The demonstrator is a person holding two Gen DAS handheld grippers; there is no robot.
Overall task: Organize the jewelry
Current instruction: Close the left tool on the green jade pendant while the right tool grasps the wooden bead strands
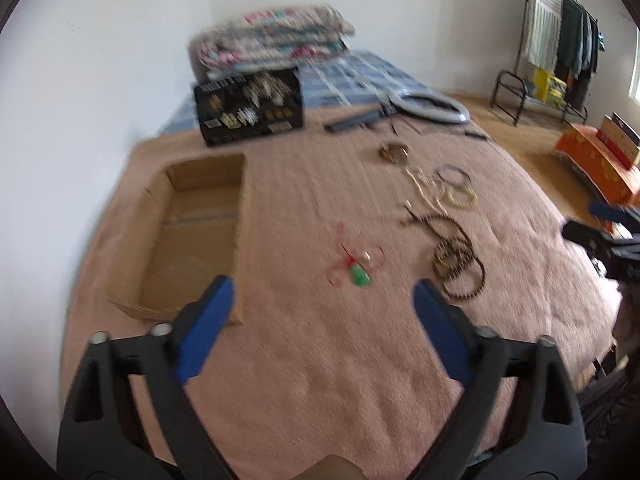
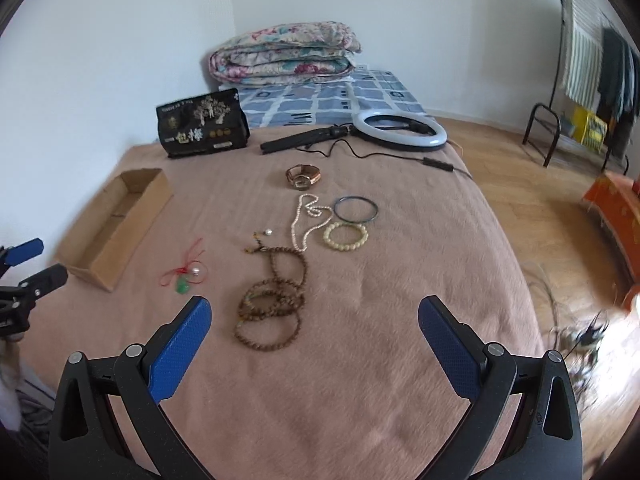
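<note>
Jewelry lies on a pink blanket point(image 2: 360, 360): a red cord with a green pendant point(image 2: 183, 286) point(image 1: 359, 278), brown bead strands point(image 2: 272, 300) point(image 1: 456, 260), a pearl necklace point(image 2: 304, 220), a cream bead bracelet point(image 2: 345, 237), a dark bangle point(image 2: 355, 209), a watch point(image 2: 303, 176) and a loose pearl point(image 2: 268, 232). An open cardboard box point(image 1: 192, 236) point(image 2: 116, 224) sits at the left. My left gripper point(image 1: 324, 292) is open above the blanket, just short of the pendant. My right gripper point(image 2: 314, 312) is open, just short of the brown beads.
A black printed box point(image 2: 202, 124) stands behind the cardboard box. A ring light point(image 2: 400, 128) with stand and cable lies at the back. A folded quilt point(image 2: 286, 52) rests on a blue checked sheet. A clothes rack point(image 2: 592, 68) and orange box point(image 2: 616, 208) stand on the wooden floor at right.
</note>
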